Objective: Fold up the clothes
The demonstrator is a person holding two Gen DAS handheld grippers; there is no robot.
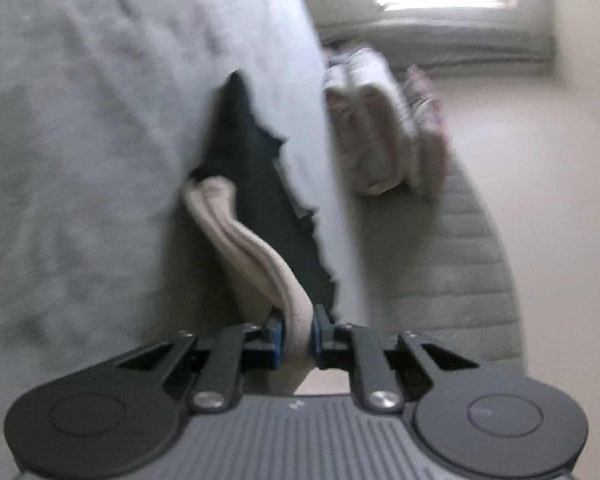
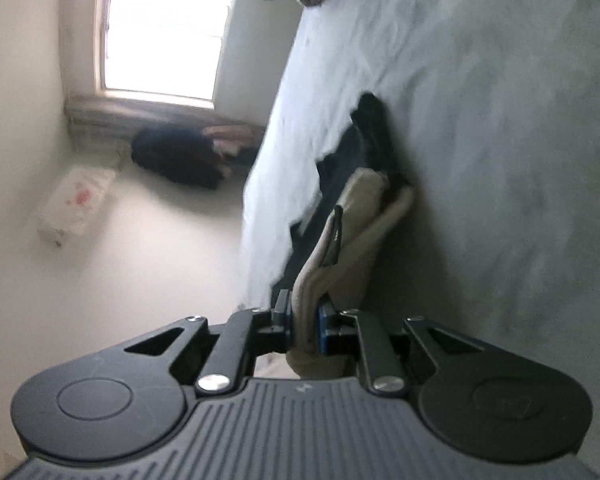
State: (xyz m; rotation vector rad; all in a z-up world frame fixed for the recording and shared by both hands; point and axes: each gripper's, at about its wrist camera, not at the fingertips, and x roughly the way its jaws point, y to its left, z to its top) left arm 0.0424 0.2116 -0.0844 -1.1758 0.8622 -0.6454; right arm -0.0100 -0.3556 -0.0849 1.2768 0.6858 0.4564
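Note:
A beige garment [image 1: 243, 240] runs in a thick fold across the grey bed cover, lying over a black garment [image 1: 255, 184]. My left gripper [image 1: 297, 340] is shut on the near end of the beige fold, its blue pads pressing the cloth from both sides. In the right wrist view the same beige garment [image 2: 356, 224], with a dark label on it, leads to my right gripper [image 2: 304, 320], which is shut on another bunched edge of it. The black garment [image 2: 364, 148] lies beyond. Both views are rolled sideways and blurred.
The grey bed cover [image 1: 79, 160] fills the left wrist view's left side and the right wrist view's right side [image 2: 500, 160]. A stack of folded pale clothes [image 1: 380, 128] sits by the bed's edge. A bright window [image 2: 163, 28], a dark bundle [image 2: 175, 156] and a white bag [image 2: 75, 204] stand across the room.

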